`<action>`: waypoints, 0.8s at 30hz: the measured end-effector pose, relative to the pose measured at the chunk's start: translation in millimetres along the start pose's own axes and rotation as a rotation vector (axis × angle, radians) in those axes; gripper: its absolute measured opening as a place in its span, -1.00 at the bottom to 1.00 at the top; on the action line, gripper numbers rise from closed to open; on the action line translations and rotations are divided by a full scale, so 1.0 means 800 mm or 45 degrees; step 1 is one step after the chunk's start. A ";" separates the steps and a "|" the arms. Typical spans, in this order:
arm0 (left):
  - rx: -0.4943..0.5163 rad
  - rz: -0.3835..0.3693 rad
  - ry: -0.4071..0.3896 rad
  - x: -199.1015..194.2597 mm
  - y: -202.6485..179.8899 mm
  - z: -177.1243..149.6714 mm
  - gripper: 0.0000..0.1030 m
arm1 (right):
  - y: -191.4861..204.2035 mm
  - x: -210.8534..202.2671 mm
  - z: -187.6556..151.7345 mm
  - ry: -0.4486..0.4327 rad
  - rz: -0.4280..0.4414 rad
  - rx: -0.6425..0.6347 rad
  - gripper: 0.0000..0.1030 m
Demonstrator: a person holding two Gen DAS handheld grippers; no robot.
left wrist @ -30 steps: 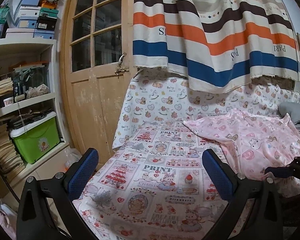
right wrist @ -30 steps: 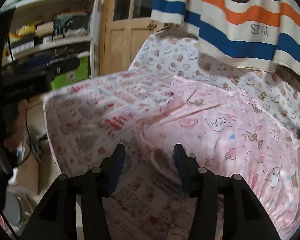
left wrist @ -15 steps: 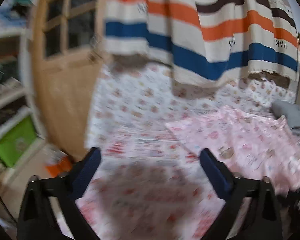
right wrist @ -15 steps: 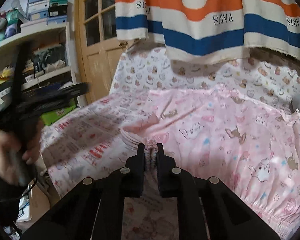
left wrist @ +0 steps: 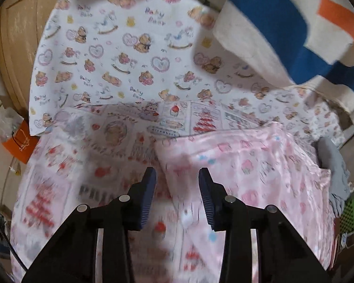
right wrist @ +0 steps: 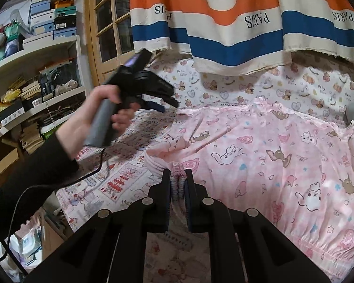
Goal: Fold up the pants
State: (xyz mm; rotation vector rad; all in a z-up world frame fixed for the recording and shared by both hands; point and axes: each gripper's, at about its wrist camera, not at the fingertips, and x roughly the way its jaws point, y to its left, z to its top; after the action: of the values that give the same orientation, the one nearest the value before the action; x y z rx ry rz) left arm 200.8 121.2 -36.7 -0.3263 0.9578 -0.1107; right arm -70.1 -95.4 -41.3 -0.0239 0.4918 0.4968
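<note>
The pants [right wrist: 259,155], pink with a cartoon print, lie spread over the sheet [right wrist: 120,181] and fill the centre and right of the right wrist view; in the left wrist view they occupy the lower right, with one far corner near the centre. They appear to lie in a single flat spread with no finished fold visible, so the task is judged to be at its start. The right gripper [right wrist: 178,184], at the lower centre of its view, stands narrow with its jaws clamped on a gathered bunch of the near left edge, apparently the elastic waistband; this grip is complete. The left gripper [left wrist: 177,188] [right wrist: 162,103] points down at the far left corner of the pants; its jaws have just been closing and stand partly open. The left edge of the fabric appears between the pads [left wrist: 206,200] in the blurred left wrist view, but the pads do not visibly press on it, so the second grip is judged not yet made. A hand [right wrist: 99,122] holds this tool at the middle left of the right wrist view. Remaining, by judgement: secure the second corner, lift, fold the garment over itself, then fold again and flatten
</note>
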 end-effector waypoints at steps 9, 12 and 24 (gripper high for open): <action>0.081 0.216 0.037 0.043 -0.010 0.021 -0.73 | -0.004 -0.001 -0.002 0.008 0.024 0.000 -0.80; 0.096 0.181 0.027 0.044 -0.013 0.023 -0.96 | -0.004 0.000 -0.002 0.013 0.040 -0.001 -0.80; 0.103 0.333 -0.162 -0.022 0.020 0.043 -0.96 | 0.042 -0.002 -0.002 0.023 0.125 -0.164 -0.82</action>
State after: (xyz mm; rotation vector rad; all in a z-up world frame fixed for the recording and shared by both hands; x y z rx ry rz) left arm 217.9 148.1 -10.1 -0.1301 0.8596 0.1092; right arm -87.6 -66.7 -39.0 -0.1282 0.4795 0.6241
